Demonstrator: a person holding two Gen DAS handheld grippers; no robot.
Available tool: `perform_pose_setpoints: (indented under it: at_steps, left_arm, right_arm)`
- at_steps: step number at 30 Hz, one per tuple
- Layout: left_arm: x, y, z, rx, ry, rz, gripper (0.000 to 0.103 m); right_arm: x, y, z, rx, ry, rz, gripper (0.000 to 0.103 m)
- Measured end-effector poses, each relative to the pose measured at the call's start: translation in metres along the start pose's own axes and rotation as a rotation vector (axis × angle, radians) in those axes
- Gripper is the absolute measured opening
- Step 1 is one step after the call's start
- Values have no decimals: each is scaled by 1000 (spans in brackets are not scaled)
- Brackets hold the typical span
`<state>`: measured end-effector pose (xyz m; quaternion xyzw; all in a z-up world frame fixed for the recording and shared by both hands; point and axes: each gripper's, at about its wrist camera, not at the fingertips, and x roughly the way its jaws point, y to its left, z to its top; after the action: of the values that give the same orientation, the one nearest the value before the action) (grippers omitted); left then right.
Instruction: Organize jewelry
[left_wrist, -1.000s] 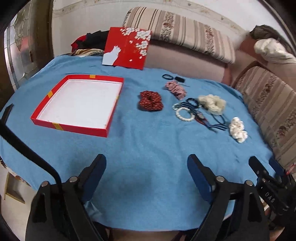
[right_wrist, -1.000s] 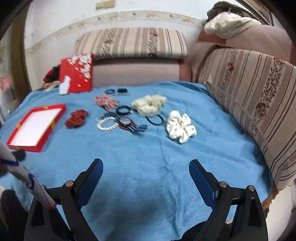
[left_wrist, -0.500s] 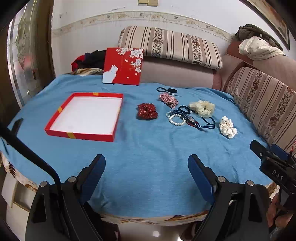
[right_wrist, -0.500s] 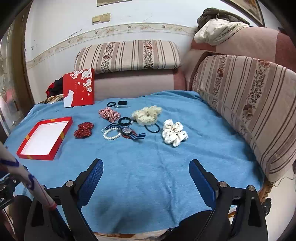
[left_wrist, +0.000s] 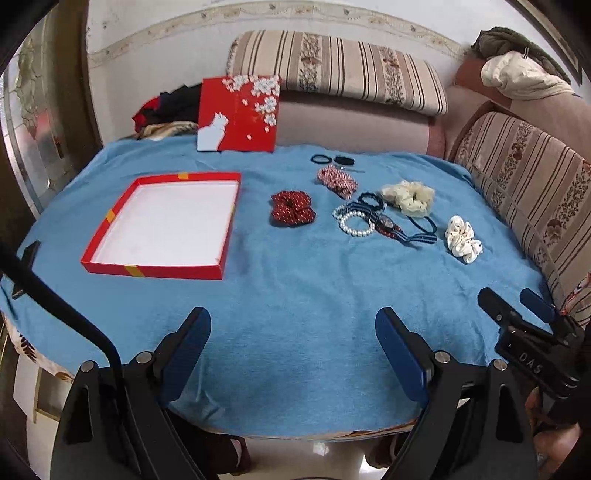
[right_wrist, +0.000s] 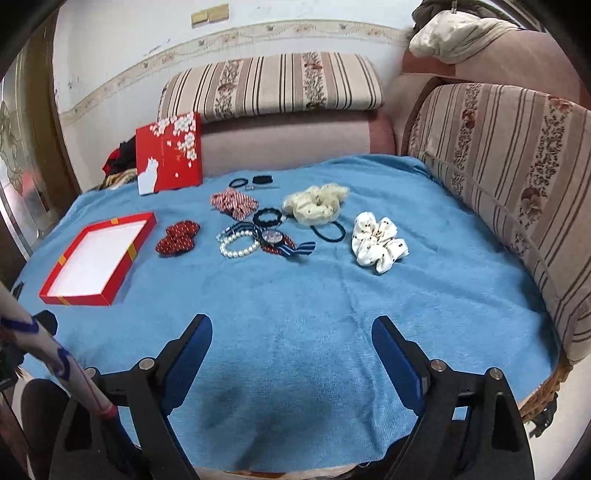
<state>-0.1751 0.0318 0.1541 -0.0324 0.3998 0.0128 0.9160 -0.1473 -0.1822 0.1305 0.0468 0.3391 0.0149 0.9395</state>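
Left wrist view catches the right gripper at its right edge, marked "DAS"; the right view doesn't. Both grippers' fingers are spread wide, holding nothing. On the blue-clothed counter: red tray, red scrunchie, pearl bracelet, white scrunchie. Striped sofa beyond.

1. A blue cloth covers the table.
2. A striped sofa stands behind it and along the right side.
3. The white wall carries a patterned border strip.
4. Crumpled clothing lies on the sofa's corner.
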Motion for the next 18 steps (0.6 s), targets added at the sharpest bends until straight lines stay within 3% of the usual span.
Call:
perform_pose_setpoints:
  at_steps: [18]
  left_arm:
    - [76, 0, 16, 23, 118, 61, 90]
  right_arm:
    - [73, 4, 12, -20, 107, 10, 91]
